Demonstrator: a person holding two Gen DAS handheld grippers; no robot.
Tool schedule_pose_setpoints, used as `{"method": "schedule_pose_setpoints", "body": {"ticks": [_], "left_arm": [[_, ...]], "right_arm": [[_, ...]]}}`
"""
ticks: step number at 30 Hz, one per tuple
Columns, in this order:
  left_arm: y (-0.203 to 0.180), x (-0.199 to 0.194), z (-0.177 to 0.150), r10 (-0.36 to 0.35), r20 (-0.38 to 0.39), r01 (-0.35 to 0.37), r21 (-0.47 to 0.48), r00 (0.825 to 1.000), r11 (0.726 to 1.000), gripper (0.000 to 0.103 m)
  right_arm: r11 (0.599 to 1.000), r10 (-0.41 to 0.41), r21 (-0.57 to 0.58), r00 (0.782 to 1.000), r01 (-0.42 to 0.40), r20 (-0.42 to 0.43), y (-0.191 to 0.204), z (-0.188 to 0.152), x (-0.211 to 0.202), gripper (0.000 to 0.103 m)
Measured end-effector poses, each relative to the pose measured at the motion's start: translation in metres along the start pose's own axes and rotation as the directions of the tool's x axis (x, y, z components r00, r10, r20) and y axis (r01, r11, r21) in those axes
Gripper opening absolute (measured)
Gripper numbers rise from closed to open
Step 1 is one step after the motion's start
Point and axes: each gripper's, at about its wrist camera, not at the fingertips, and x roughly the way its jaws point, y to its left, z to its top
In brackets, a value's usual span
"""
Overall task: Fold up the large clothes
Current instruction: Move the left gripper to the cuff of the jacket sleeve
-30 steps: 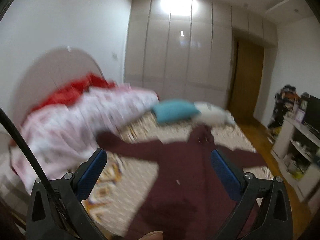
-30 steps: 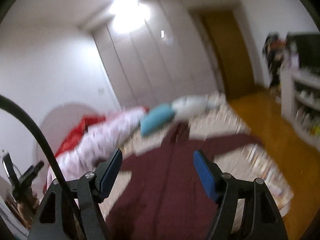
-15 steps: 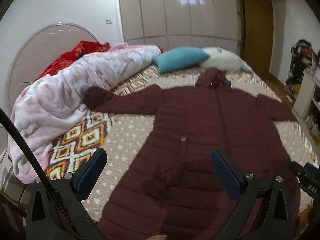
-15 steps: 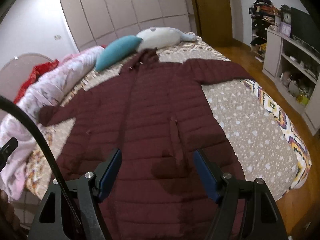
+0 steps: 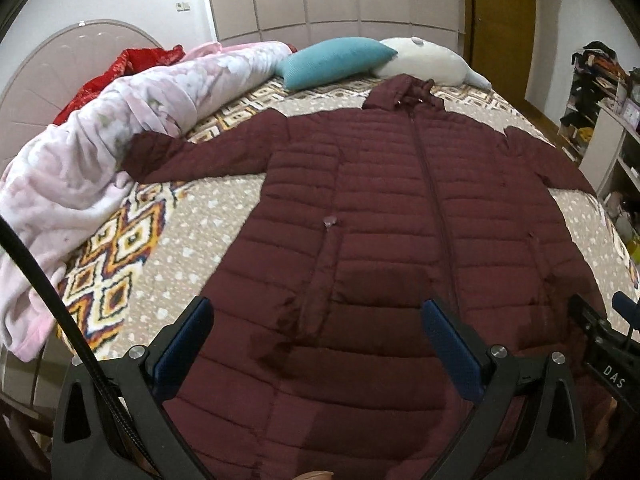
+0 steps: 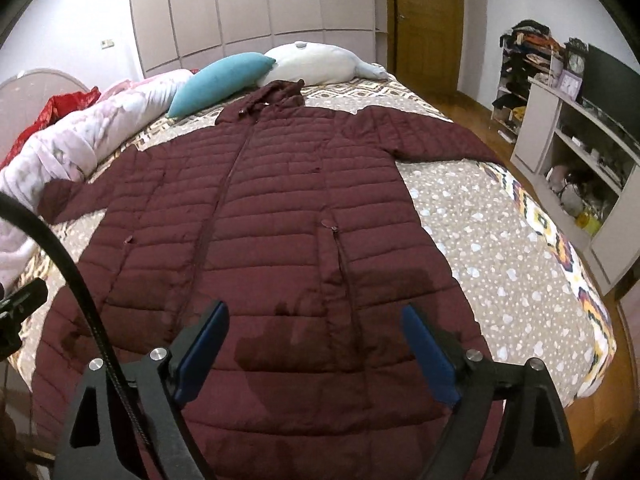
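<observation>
With the maroon puffer coat (image 5: pixel 384 216) spread flat and zipped on the bed (image 6: pixel 492 240), my left gripper (image 5: pixel 316 344) wide and empty, my right gripper (image 6: pixel 316 344) opening over the hem, I risk pinching only the slippery top layer

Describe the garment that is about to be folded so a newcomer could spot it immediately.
Start at the bed with its beige patterned cover. Spread flat across its middle, sleeves out, lies the maroon quilted coat, its hood toward the teal pillow. It is the only dark, zipped, stitched-in-rows item; the pink blanket beside it is bunched and pale.
</observation>
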Motion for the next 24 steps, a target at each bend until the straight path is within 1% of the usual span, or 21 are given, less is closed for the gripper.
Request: {"method": "schedule_pose_setpoints", "body": {"ticks": [6,24], "left_arm": [[-0.004,0.006,-0.004,-0.006,-0.014,0.006,0.016,1.000,1.000,0.103],[0.001,0.036,-0.009,-0.010,-0.081,0.009,-0.009,0.997,1.000,0.103]], "right_arm": [[1.000,0.007,0.024,1.000,-0.006,-0.022,-0.004,-0.002,0.008,0.091],[1.000,0.002,0.021,0.997,0.000,-0.071,0.003,-0.007,0.030,0.091]]}}
